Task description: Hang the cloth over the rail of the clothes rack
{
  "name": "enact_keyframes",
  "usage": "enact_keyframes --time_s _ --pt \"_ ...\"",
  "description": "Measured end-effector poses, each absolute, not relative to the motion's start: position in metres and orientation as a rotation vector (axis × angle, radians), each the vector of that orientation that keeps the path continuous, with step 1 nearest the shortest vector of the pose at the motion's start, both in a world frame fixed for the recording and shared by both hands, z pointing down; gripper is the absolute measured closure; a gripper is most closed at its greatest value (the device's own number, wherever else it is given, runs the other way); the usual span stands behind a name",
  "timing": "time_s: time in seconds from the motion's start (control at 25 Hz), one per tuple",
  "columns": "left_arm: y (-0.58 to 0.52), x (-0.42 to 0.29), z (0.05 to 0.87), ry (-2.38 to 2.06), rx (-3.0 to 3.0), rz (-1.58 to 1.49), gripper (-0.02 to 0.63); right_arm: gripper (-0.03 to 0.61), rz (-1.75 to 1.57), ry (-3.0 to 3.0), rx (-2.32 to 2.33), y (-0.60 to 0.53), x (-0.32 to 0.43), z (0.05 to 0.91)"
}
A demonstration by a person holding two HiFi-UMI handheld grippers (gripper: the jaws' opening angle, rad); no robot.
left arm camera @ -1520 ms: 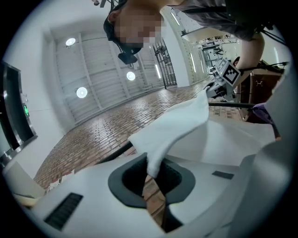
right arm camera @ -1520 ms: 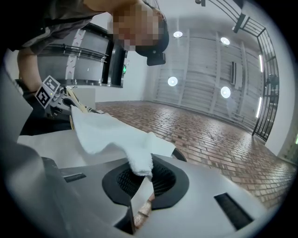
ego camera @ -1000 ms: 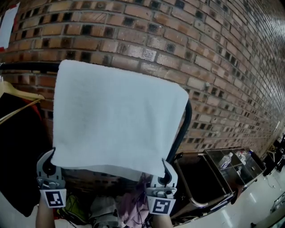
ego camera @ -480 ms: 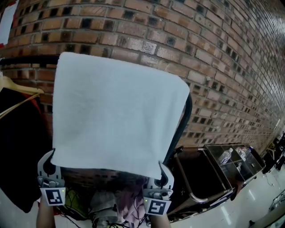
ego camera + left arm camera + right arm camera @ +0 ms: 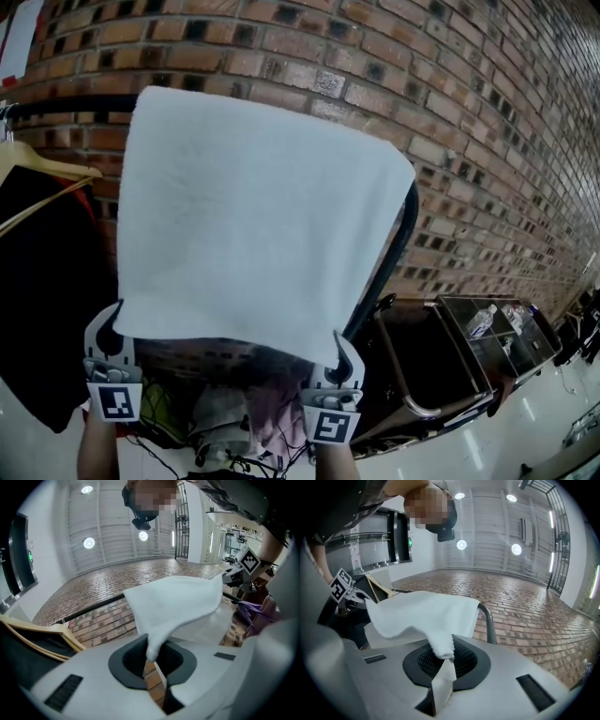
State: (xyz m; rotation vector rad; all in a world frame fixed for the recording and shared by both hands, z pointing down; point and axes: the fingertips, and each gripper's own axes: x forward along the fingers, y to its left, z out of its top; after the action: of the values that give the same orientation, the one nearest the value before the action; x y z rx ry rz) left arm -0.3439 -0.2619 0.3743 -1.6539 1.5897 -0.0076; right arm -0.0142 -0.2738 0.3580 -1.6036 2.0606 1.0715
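A white cloth [image 5: 262, 216] lies draped over the black rail [image 5: 56, 105] of the clothes rack, its near half hanging toward me. My left gripper [image 5: 111, 330] pinches the cloth's lower left corner and is shut on it; in the left gripper view the corner of the cloth [image 5: 178, 602] runs down into the left gripper [image 5: 151, 657]. My right gripper [image 5: 341, 352] holds the lower right corner. Its jaws are opening slightly, with the corner of the cloth [image 5: 422, 613] still caught in the right gripper [image 5: 443, 660]. The rail's bent end [image 5: 490, 620] shows behind.
A brick wall [image 5: 469, 94] stands behind the rack. A wooden hanger [image 5: 42, 173] with a dark garment [image 5: 37, 309] hangs at the left. A cart [image 5: 487, 342] with bottles stands at the lower right. Bundled clothes [image 5: 244, 422] lie under the rack.
The cloth and rail sit higher in the head view, and both grippers have risen slightly with the corners. Both corners stay between the jaws.
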Motion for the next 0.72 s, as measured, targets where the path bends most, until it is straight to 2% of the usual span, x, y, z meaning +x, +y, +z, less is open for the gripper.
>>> enact_keyframes --time_s 0.16,0.28,0.44,0.52,0.72 --pt "-0.262 -0.341 0.38 1.6 -1.684 0.004 0.537 0.551 1.031 2.075 -1.603 -0.276 -0.014 0.36" --pt "-0.266 -0.337 0.385 1.598 -1.723 -0.017 0.422 0.525 0.997 2.09 -1.596 -0.274 -0.015 0.36" --pt "-0.27 -0.338 0.397 1.602 -1.743 -0.085 0.349 0.453 1.029 2.131 -1.618 -0.277 -0.02 0.367" --pt "-0.27 -0.339 0.403 1.588 -1.739 -0.123 0.333 0.426 1.018 2.146 -1.624 -0.279 -0.019 0.374" --pt "-0.271 -0.346 0.425 1.653 -1.791 -0.093 0.324 0.425 0.962 2.165 -1.629 -0.281 -0.017 0.388"
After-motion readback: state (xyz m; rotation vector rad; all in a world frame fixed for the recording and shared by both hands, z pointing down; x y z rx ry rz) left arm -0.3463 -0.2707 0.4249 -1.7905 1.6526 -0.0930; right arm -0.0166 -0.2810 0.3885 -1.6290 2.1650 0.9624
